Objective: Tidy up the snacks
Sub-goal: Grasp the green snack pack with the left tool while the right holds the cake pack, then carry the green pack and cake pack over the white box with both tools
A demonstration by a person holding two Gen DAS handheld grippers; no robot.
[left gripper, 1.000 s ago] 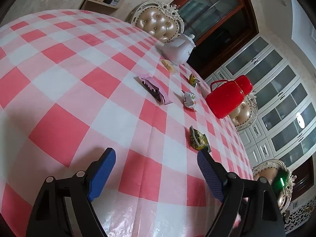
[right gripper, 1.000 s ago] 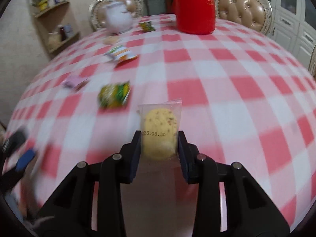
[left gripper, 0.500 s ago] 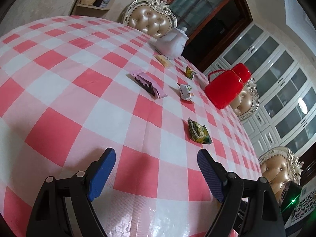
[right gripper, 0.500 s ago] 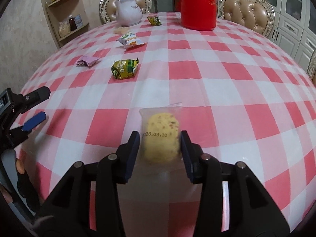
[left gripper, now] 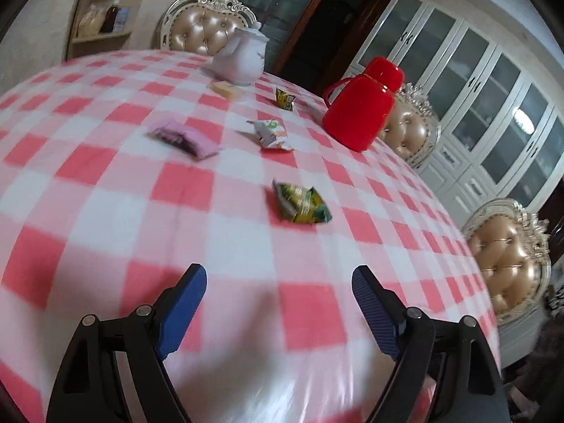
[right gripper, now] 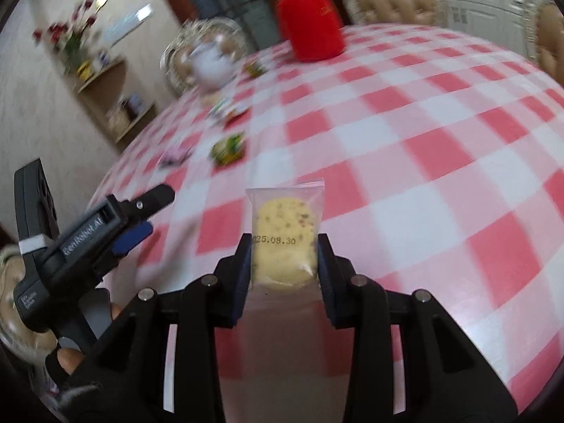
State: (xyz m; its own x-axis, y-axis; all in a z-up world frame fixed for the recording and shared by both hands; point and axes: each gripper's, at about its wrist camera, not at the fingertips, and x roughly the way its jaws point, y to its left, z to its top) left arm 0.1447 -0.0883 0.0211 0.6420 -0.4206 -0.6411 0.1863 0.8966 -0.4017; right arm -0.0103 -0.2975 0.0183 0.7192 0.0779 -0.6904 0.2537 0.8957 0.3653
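Right wrist view: the right gripper (right gripper: 283,264) has just been closing its jaws, and they now pinch a clear-wrapped yellow biscuit (right gripper: 283,246) by its 2 side edges, lifted off the checked tablecloth (right gripper: 423,162), likely to carry it toward the other snacks. The left gripper (left gripper: 278,303) hangs wide and empty. Ahead lie a green packet (left gripper: 301,202), a purple packet (left gripper: 183,137) and a white packet (left gripper: 271,134); the red flask (left gripper: 359,112) and teapot (left gripper: 241,56) stand clear.

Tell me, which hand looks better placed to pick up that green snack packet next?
The left. The left gripper is open and empty, with the green packet lying on the checked tablecloth just ahead of it. The right gripper is shut on a wrapped biscuit, so it has no room.
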